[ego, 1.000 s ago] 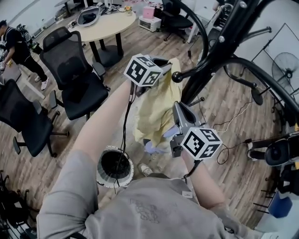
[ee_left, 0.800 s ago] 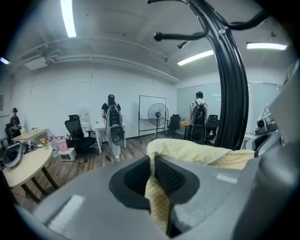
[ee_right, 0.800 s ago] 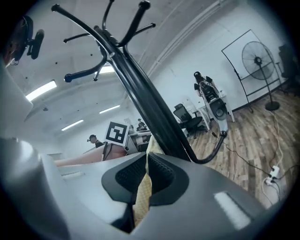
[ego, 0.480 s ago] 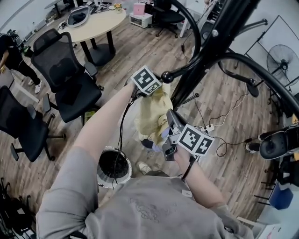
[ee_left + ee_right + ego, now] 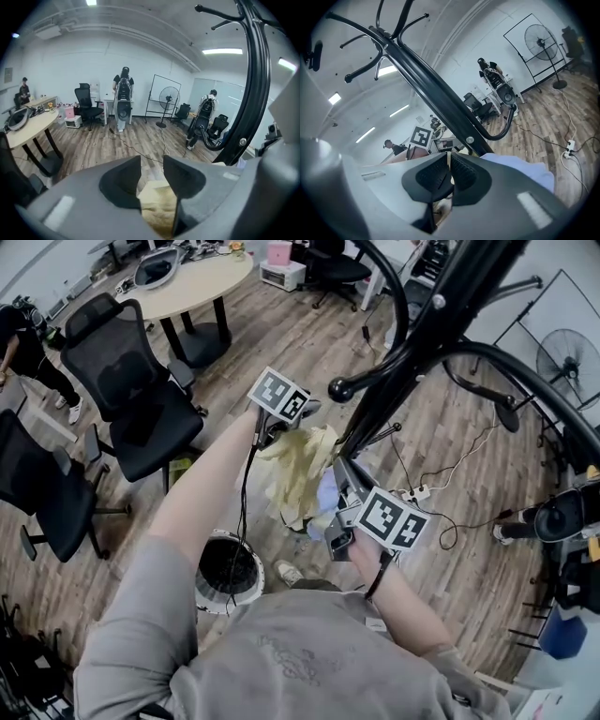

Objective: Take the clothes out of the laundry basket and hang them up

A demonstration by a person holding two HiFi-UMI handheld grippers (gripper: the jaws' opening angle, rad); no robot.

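Beside the black coat stand (image 5: 441, 324), above the wooden floor, the left gripper (image 5: 277, 432) pinches a bunched yellow garment (image 5: 300, 474) by its upper edge. In the left gripper view the cloth (image 5: 157, 208) fills the lower part of the gap between the jaws of that gripper (image 5: 152, 161), whose tips stand slightly apart over it. The garment hangs down from there, clear of the round white laundry basket (image 5: 202, 594), which stands on the floor near the person's feet. The right gripper (image 5: 345, 468) sits at the garment's lower right side, its jaws pressed together (image 5: 450, 157). A pale blue cloth (image 5: 328, 491) lies against that gripper; whether a fold is caught cannot be told.
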